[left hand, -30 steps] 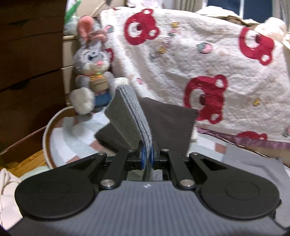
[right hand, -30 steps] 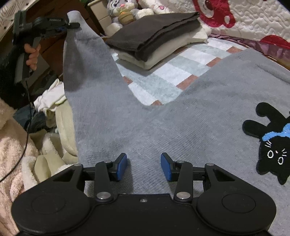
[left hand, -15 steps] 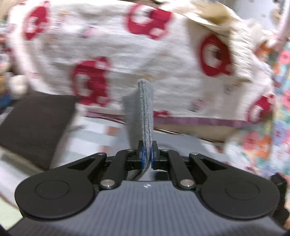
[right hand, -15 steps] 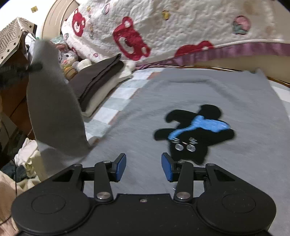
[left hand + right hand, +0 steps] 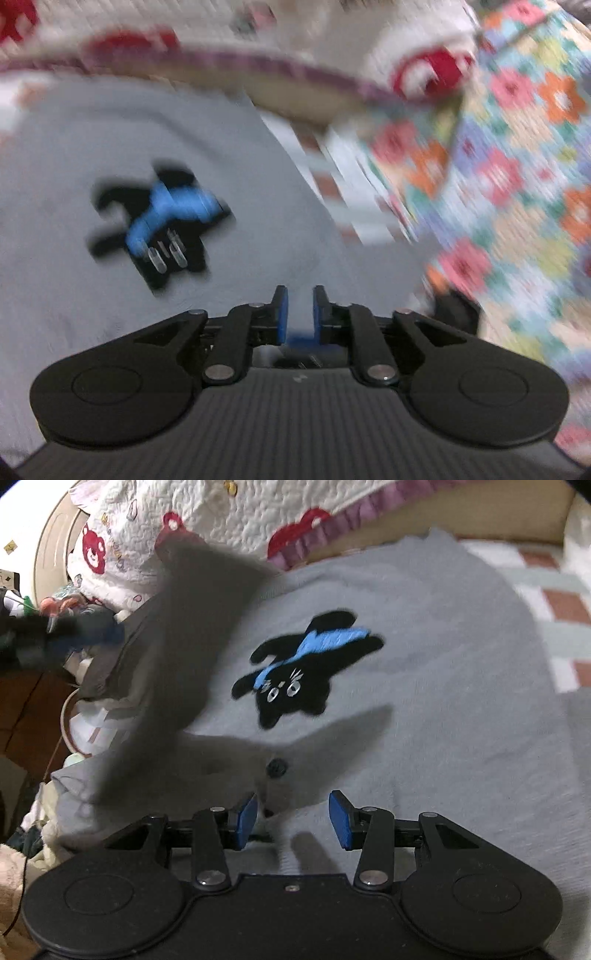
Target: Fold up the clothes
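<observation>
A grey sweater (image 5: 424, 709) with a black cat patch (image 5: 299, 675) lies spread flat on the bed, a dark button (image 5: 277, 768) near its neck. One grey sleeve (image 5: 173, 638) hangs blurred in the air over the sweater's left side. My right gripper (image 5: 291, 812) is open just above the neckline, holding nothing. In the left wrist view my left gripper (image 5: 299, 314) has its jaws a little apart with nothing between them, above the sweater (image 5: 221, 166) and right of the cat patch (image 5: 159, 221). The left gripper (image 5: 85, 635) shows as a dark blur beside the sleeve.
A white quilt with red bears (image 5: 221, 517) banks up behind the sweater. A floral quilt (image 5: 517, 184) lies to the right. The checked sheet (image 5: 554, 602) shows past the sweater's edge. Loose clothes (image 5: 37, 830) pile at the bed's left edge.
My left gripper swung the sleeve rightward over the sweater body, and its jaws have come apart; the sleeve is no longer between them. The right gripper shifted toward the neckline, still open.
</observation>
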### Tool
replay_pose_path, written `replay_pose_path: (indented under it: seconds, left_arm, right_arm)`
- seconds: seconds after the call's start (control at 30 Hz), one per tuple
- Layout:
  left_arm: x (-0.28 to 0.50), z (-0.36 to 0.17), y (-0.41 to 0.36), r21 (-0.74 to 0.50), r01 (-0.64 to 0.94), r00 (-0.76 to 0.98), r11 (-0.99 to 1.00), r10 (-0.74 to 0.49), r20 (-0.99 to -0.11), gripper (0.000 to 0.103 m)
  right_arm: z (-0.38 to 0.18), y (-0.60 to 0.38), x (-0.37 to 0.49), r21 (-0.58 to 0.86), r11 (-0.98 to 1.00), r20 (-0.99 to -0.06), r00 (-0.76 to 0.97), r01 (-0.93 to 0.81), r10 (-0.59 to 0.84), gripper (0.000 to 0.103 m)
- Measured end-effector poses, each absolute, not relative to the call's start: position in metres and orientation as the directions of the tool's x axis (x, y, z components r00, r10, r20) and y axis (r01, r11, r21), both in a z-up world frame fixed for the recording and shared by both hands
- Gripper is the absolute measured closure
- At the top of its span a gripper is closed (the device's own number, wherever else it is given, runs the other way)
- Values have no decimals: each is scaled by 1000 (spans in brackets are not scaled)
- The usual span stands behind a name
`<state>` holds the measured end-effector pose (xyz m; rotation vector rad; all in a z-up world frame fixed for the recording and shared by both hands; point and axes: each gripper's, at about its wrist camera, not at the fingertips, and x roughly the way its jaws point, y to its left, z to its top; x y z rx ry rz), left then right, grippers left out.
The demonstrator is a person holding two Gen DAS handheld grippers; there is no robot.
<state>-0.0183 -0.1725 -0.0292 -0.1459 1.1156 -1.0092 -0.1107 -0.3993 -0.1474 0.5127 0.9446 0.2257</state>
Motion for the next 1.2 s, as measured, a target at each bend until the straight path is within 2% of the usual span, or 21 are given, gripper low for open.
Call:
replay_pose_path:
  seconds: [0.03,0.1,0.17,0.2,0.23,0.3,0.43,0.5,0.57,0.67,0.73,0.83,0.93,0.97,1.03,1.07,1.2]
  left_arm:
    - [-22,-32,-165,-555,609,50,566,-726,-686,87]
    - [-26,-25,-141,-436,653,136,619,-662,-737,83]
    - [-27,-20,-111,-286,671,247,684,-569,-784,65]
    - [-27,-18,-94,-201,668,308,717,-512,-802,61]
    - [-26,-17,-78,-137,656,353,742,-462,-813,60]
    - [-19,-24,-46,-124,611,353,782,-409,-841,63]
    - [-17,-42,1,-172,556,308,813,-394,-866,64]
    - [-19,-46,12,-189,538,313,822,-403,-860,64]
    - [-21,-48,25,-216,506,337,835,-422,-841,62]
    - [-20,-49,49,-304,432,373,849,-475,-797,62]
    - [-18,-47,62,-367,391,406,844,-516,-754,64]
    - [-18,-38,64,-454,361,445,815,-578,-684,62]
    - [-22,-35,49,-396,401,454,826,-555,-697,60]
    - [-24,-36,45,-367,407,464,836,-536,-706,60]
    - [-26,-40,38,-308,418,483,855,-496,-722,60]
    - [-26,-40,35,-284,424,494,860,-482,-723,60]
    - [-23,-24,43,-293,436,555,851,-511,-657,59]
  right_arm:
    - [-152,-395,-108,524,851,-712,566,33,416,55]
    - [-159,-386,-104,543,839,-710,550,31,439,54]
    - [-167,-378,-99,567,823,-706,535,34,464,52]
    - [-170,-377,-97,581,813,-704,529,43,475,51]
    - [-172,-378,-96,591,805,-704,526,60,477,51]
    - [-176,-380,-93,609,787,-705,519,96,483,50]
    - [-174,-392,-99,596,780,-734,522,189,435,48]
    - [-164,-395,-103,468,849,-784,558,246,271,48]
    - [-155,-387,-107,252,933,-815,576,259,60,48]
    - [-161,-388,-109,247,937,-827,558,248,70,48]
    - [-171,-397,-113,414,864,-798,572,286,193,48]
    - [-179,-383,-112,336,898,-821,556,285,131,48]
    - [-183,-376,-110,358,892,-802,581,275,142,45]
    - [-183,-380,-108,378,885,-793,588,272,158,48]
    - [-183,-382,-104,397,888,-778,599,232,191,80]
    - [-183,-380,-102,393,895,-774,601,208,200,88]
    - [-145,-354,-105,182,981,-710,699,70,82,90]
